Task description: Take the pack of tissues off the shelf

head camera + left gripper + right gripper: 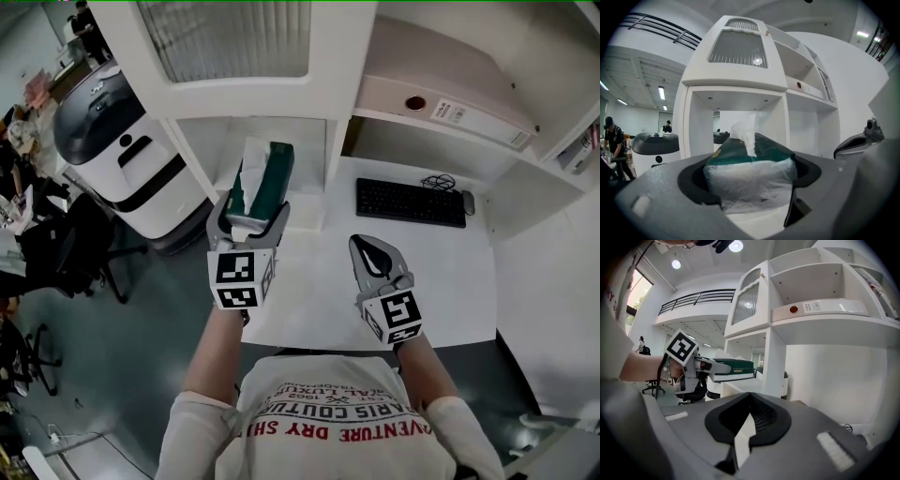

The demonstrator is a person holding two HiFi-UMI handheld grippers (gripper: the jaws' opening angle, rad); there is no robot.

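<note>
Pack of tissues: one, clear of the shelf and off the desk, lying lengthwise between the left gripper's jaws in front of the open lower bay.
Left gripper: jaws set wide, clamped on the pack's two sides.
Right gripper: jaws drawn together to a narrow slit with nothing between them, over the desk, well apart from the pack.
Only in the left gripper view: the pack's near end is crinkled clear film over white tissues, with a white sheet standing up out of its green top; two people stand far off at the left.
Only in the right gripper view: the pack from the side, a flat dark-green slab held level.
Only in the head view: one black keyboard with one grey mouse just beside it on the white desk.
Shelf unit: white and smooth, with a ribbed frosted panel above the bay.
Marker cubes: two, one on each gripper.
Floor machine: one, white with a rounded dark top, left of the shelf unit.
</note>
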